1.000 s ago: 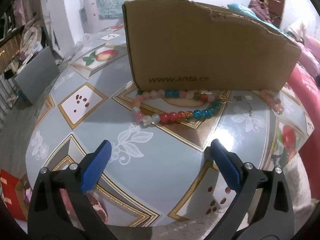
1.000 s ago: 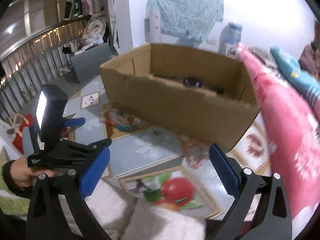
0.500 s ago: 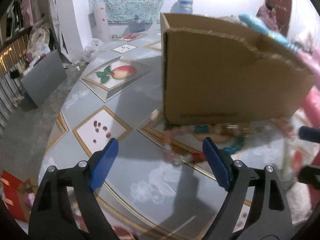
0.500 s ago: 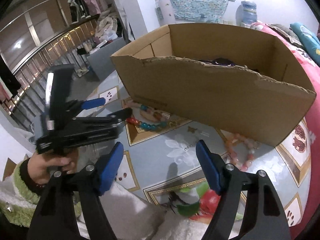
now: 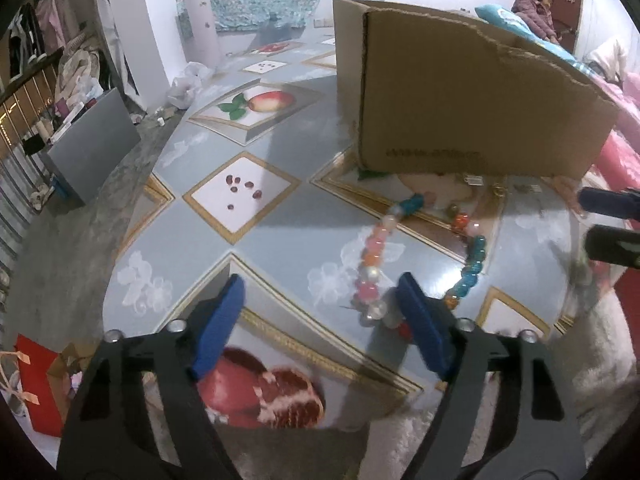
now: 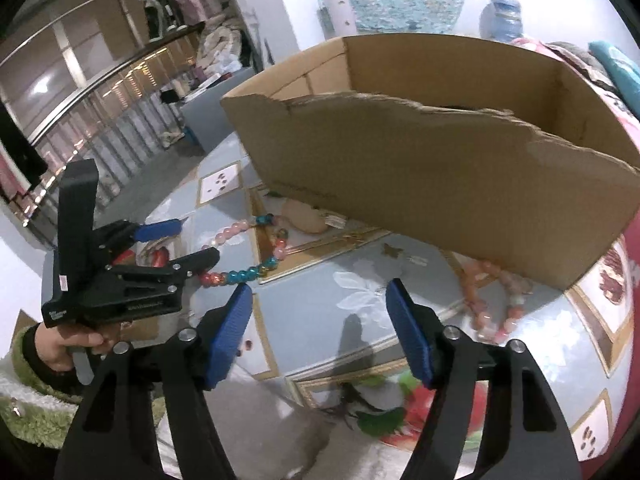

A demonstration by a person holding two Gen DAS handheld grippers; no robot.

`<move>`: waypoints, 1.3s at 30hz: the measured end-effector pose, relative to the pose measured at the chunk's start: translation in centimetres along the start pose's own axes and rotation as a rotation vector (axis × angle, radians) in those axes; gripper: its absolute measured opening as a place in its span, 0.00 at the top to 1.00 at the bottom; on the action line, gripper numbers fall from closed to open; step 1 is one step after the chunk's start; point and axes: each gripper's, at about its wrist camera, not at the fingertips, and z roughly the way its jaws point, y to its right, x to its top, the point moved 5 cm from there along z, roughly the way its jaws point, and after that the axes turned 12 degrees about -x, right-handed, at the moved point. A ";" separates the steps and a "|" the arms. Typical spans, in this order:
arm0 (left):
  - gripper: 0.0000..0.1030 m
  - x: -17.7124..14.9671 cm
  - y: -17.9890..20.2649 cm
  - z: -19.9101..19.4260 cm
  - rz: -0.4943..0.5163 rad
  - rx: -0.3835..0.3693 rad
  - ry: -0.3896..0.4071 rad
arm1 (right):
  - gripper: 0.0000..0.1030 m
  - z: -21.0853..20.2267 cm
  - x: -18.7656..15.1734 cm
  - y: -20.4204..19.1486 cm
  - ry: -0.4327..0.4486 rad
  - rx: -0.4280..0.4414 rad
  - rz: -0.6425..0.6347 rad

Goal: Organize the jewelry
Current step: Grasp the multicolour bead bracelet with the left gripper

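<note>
A multicoloured bead necklace lies looped on the patterned table before a torn cardboard box. My left gripper hangs just above the loop's near end. Its jaws are closing, the end beads sit just inside its right finger, and the pads touch nothing. A pink and orange bead bracelet lies by the box's right corner. My right gripper hovers over bare table left of that bracelet, jaws closing on nothing. Its fingertips show at the left wrist view's right edge.
A small chain with a star charm lies by the box. A hand in a green fuzzy sleeve holds the left gripper. White fleece covers the table's near edge. A grey box and red bag stand on the floor at left.
The left gripper has swung over the necklace's near end and its jaws have narrowed. The right gripper has dropped toward the table with its jaws narrowing too.
</note>
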 end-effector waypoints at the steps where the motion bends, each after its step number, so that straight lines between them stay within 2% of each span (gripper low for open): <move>1: 0.39 0.0 0.1 -0.4 -0.006 -0.014 0.014 | 0.40 0.1 0.1 -0.4 -0.002 0.009 -0.009; 5: 0.49 0.3 0.8 -1.5 -0.021 -0.091 0.062 | 0.50 1.1 0.7 -1.5 -0.015 0.036 -0.036; 9: 0.65 0.9 1.2 -0.6 -0.013 -0.118 0.048 | 0.61 3.1 1.6 -3.1 -0.033 0.042 -0.073; 13: 0.75 1.2 1.3 0.9 -0.014 -0.116 0.016 | 0.65 4.7 2.2 -4.1 -0.049 0.047 -0.088; 17: 0.77 1.6 1.5 1.6 0.010 -0.107 0.007 | 0.70 6.0 2.5 -5.1 -0.064 0.035 -0.111; 21: 0.80 1.7 1.8 1.8 0.050 -0.080 0.003 | 0.85 7.1 2.4 -5.6 -0.074 0.019 -0.118; 22: 0.84 1.7 1.8 1.9 0.054 -0.078 0.006 | 0.90 7.2 2.4 -5.7 -0.070 0.006 -0.124; 24: 0.92 1.8 1.8 1.7 0.051 -0.079 0.010 | 0.90 7.2 2.4 -5.5 -0.071 0.012 -0.110; 29: 0.92 1.9 1.6 0.7 0.018 -0.105 0.037 | 0.90 6.0 2.4 -4.7 -0.054 0.043 -0.060; 39: 0.92 2.8 2.9 -5.6 -0.016 -0.177 0.171 | 0.90 1.7 3.1 -4.2 0.045 0.091 -0.027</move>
